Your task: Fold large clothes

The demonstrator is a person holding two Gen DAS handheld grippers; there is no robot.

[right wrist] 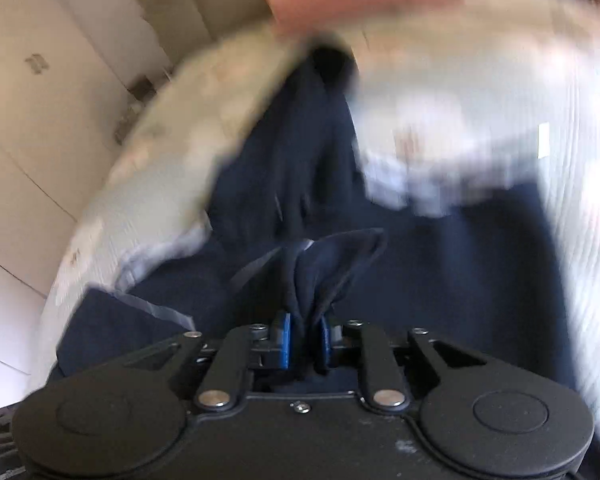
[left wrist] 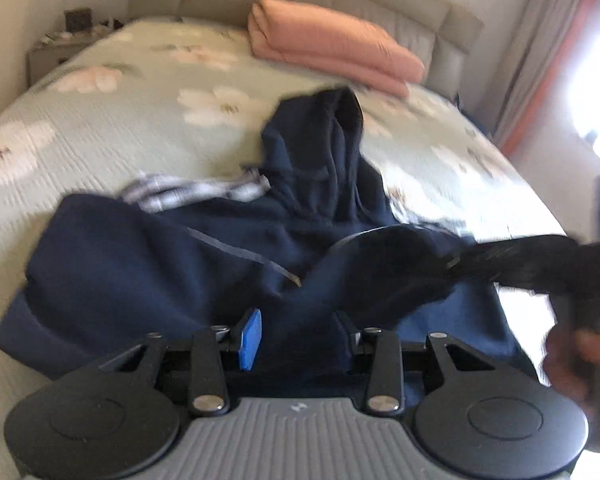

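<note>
**Navy hoodie held between two claws on the bed**

The left gripper [left wrist: 300, 336] stood spread, its blue pad bare on one side, with a fold of the dark navy cotton hoodie [left wrist: 204, 248] lying in the gap between its fingers. The garment sprawled ahead of it across the pale green flowered bedspread [left wrist: 112, 128], hood farthest away. The right gripper [right wrist: 304, 340] was pinching a bunched ridge of the hoodie [right wrist: 440, 272]. A folded pink blanket [left wrist: 332, 44] lay far beyond.
</note>
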